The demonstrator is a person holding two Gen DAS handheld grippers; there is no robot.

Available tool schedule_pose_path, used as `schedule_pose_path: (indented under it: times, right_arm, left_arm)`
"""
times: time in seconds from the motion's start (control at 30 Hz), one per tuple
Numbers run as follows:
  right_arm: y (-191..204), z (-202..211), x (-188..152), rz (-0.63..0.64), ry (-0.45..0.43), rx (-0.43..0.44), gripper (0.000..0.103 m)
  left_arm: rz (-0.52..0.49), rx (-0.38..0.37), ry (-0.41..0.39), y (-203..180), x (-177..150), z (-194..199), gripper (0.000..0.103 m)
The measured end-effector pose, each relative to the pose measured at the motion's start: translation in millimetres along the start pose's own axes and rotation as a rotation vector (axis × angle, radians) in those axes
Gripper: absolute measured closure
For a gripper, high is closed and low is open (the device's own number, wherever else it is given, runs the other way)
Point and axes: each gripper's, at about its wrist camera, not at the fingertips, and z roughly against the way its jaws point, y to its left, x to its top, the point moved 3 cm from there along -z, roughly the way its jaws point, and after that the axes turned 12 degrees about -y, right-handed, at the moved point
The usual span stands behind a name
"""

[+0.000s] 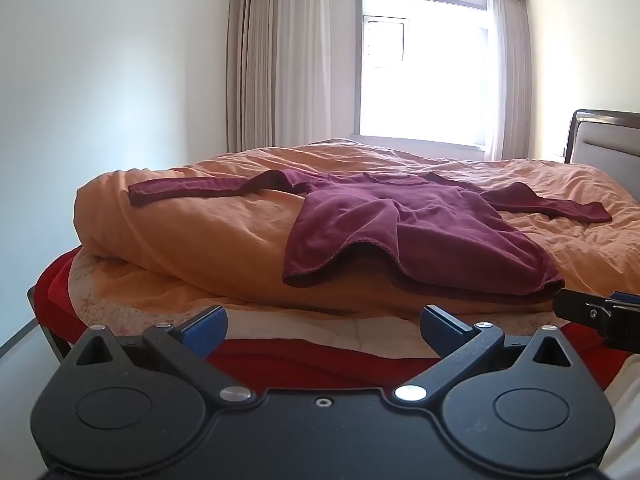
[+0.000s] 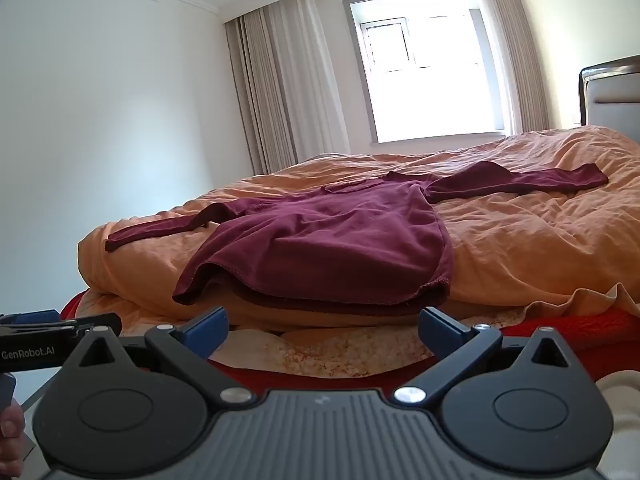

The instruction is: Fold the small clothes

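Right at the foot of the bed, both tools are spread wide with nothing in them: the left tool and right tool sit low, just short of the hem. The maroon long-sleeve top lies flat on the orange duvet, sleeves stretched out sideways, body towards the tools. Best bet, I'd say, is pinching the two hem corners at once, since the nearest edge already arches up off the bedding. The fabric looks like thin soft knit, floppy, with a stitched hem; the duvet's puffy and wrinkled, so expect dragging. Beyond that, curtains and a bright window.
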Motion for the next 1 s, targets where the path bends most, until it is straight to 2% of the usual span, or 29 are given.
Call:
schedule_pose_path:
  times: [1.0]
  right_arm:
    - [-1.2, -2.2, -2.2, -0.010, 0.014, -0.014, 0.000]
  left_arm:
    - [-0.001, -0.002, 0.000, 3.2, 1.0, -2.6, 0.001]
